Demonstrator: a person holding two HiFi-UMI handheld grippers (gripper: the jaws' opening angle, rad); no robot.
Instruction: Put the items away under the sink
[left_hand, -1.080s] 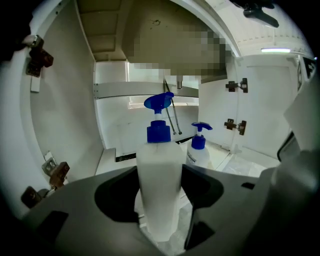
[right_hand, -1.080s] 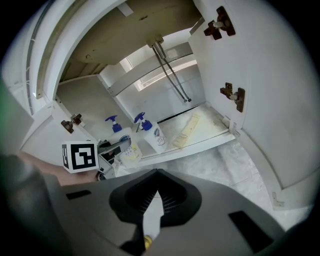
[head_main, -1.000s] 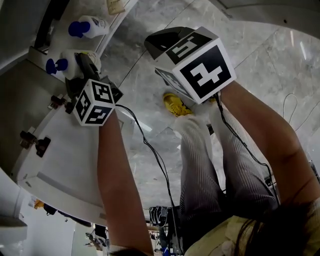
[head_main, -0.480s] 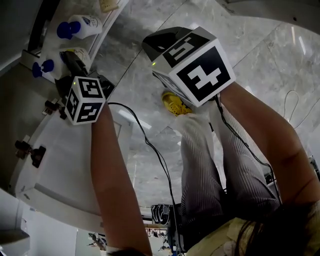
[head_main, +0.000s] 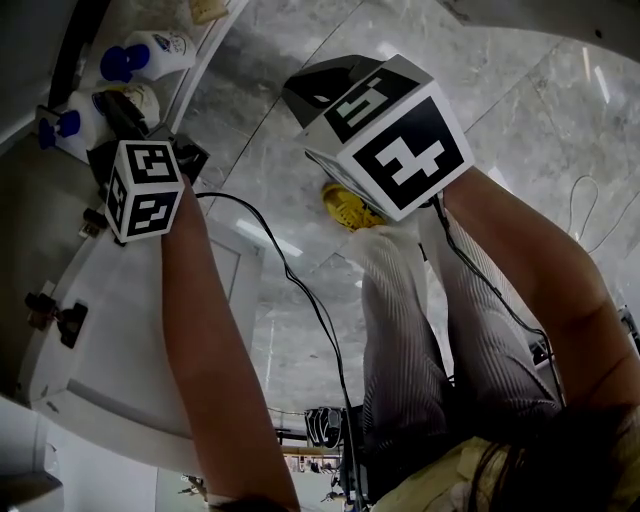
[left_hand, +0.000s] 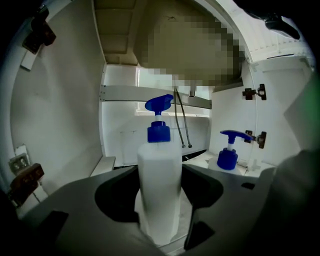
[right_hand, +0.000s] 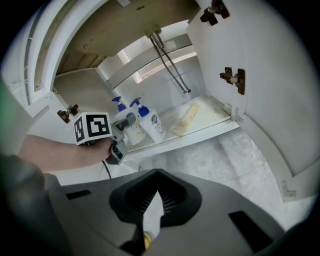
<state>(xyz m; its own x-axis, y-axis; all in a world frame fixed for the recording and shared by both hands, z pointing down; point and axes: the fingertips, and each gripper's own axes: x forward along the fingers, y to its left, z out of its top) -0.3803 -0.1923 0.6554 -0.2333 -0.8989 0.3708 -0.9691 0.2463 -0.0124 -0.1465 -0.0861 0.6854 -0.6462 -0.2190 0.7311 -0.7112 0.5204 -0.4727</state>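
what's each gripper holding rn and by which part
The left gripper clamps the white pump bottle around its lower body. The right gripper pinches a thin white item with a yellow end; what it is cannot be told.

A pump bottle (left_hand: 159, 195) stands upright in cabinet (left_hand: 60, 125) near second bottle (left_hand: 229, 159); white tube (right_hand: 151, 215), seemingly, clamped.

A yellow shoe (head_main: 350, 208) stands on the grey marble floor (head_main: 520, 110)

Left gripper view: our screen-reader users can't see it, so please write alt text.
The left gripper holds an upright white bottle with a blue pump between its jaws, inside the cabinet. A second blue-pump bottle stands farther back at right, with two hoses behind.
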